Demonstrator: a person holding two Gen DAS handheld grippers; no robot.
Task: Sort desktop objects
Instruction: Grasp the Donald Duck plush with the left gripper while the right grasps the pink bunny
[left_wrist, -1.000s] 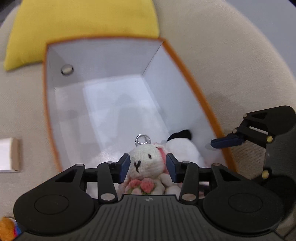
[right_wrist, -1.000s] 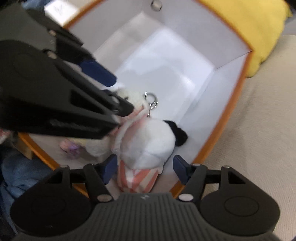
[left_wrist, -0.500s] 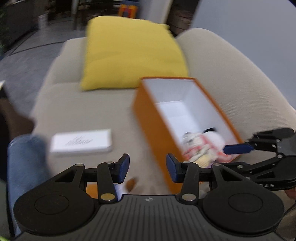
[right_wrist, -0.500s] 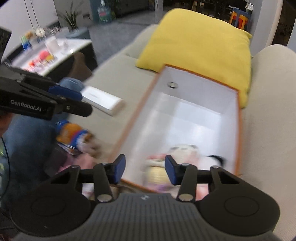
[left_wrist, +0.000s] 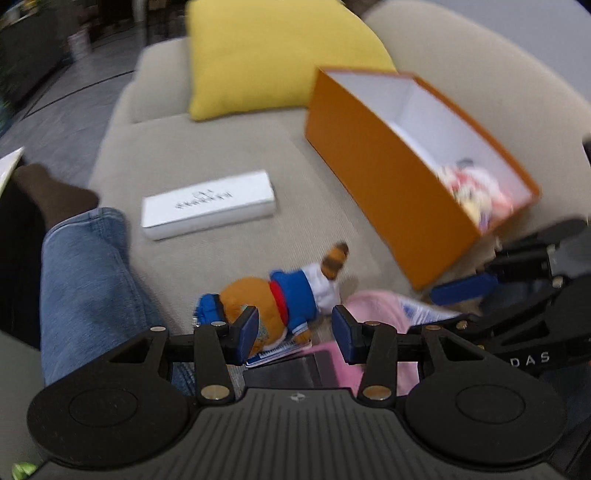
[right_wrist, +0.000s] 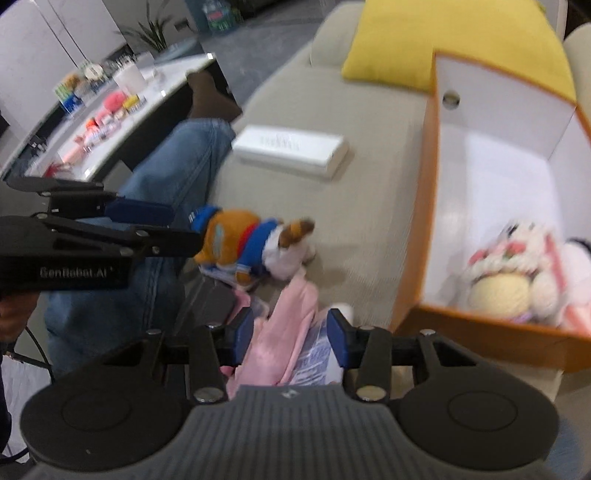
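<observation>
An orange plush animal in a blue jacket (left_wrist: 280, 295) lies on the beige sofa, just beyond my left gripper (left_wrist: 295, 332), which is open with nothing between its pads. My right gripper (right_wrist: 291, 332) is open above a pink cloth (right_wrist: 284, 325) and a printed packet (right_wrist: 314, 358), and its pads press on neither. The plush animal (right_wrist: 251, 243) lies beyond it to the left, under the left gripper's fingers (right_wrist: 147, 214). The orange box (left_wrist: 388, 177) with white walls stands to the right. Several soft toys (right_wrist: 517, 273) lie in its near end, among them a white bunny.
A flat white box (left_wrist: 208, 203) lies on the seat between the person's jeans leg (left_wrist: 85, 280) and the orange box. A yellow cushion (left_wrist: 280, 55) leans at the back. A low table with small items (right_wrist: 92, 110) stands left of the sofa. A dark flat object (left_wrist: 284, 369) lies under the toys.
Both grippers have pulled back out of the orange box. The left let go of the white bunny, which stays inside. The right jaws have narrowed. Both now hover over the sofa's loose items.
</observation>
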